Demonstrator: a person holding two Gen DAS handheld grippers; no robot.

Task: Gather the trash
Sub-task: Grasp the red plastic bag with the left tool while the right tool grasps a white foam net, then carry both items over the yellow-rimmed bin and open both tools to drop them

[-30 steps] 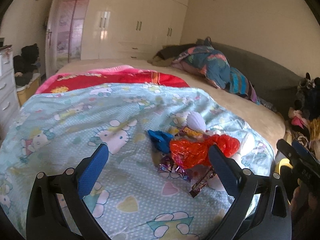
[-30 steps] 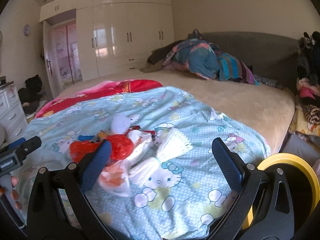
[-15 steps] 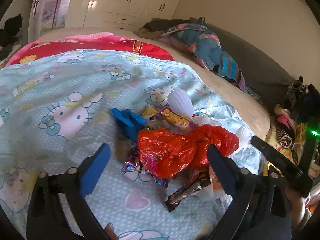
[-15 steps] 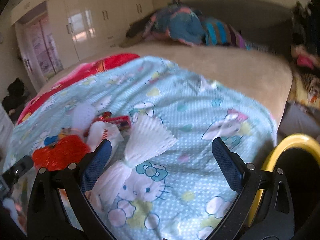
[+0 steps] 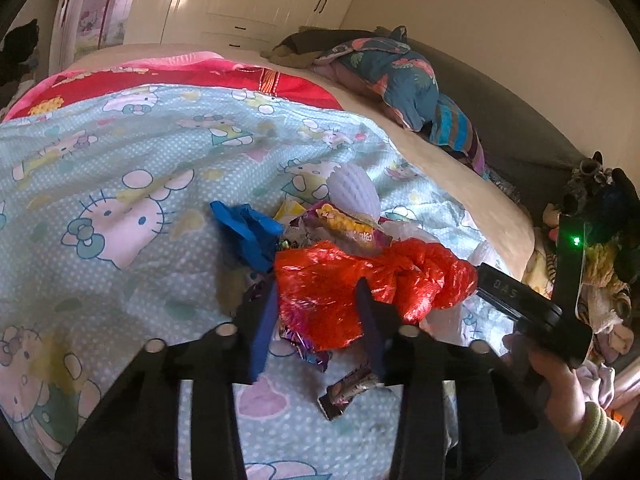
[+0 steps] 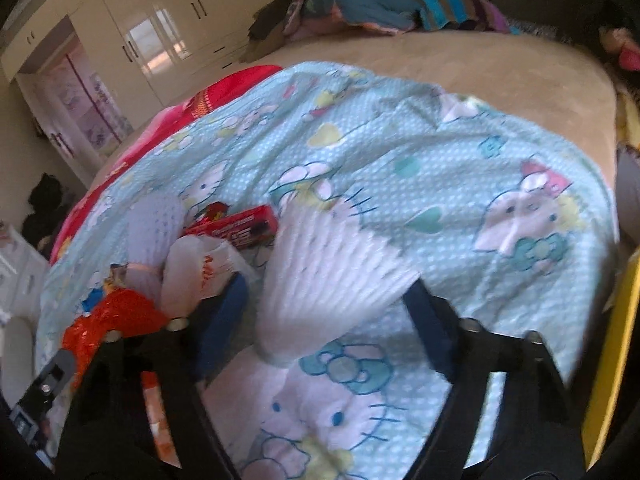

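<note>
A heap of trash lies on the cartoon-cat quilt [image 5: 120, 184]. In it are a red plastic bag [image 5: 360, 276], a blue wrapper [image 5: 248, 228], a yellow snack wrapper [image 5: 344, 224] and a dark bar wrapper [image 5: 348, 392]. My left gripper [image 5: 316, 316] is closing, and its pads press the near end of the red bag. In the right wrist view a white foam net [image 6: 332, 272] lies between the fingers of my right gripper [image 6: 324, 312]. Those jaws are closing too, with a gap still on the net's left side.
A red box [image 6: 240, 228], a white plastic bag [image 6: 200, 268] and a second foam net [image 6: 156, 220] lie left of the right gripper. A yellow rim [image 6: 612, 360] stands beside the bed at the right. Bundled bedding [image 5: 400, 76] lies far back, with wardrobes [image 5: 248, 4] behind.
Both grippers came down and forward to the heap. The left jaws narrowed from wide onto the red bag. The right jaws narrowed around the white foam net.
</note>
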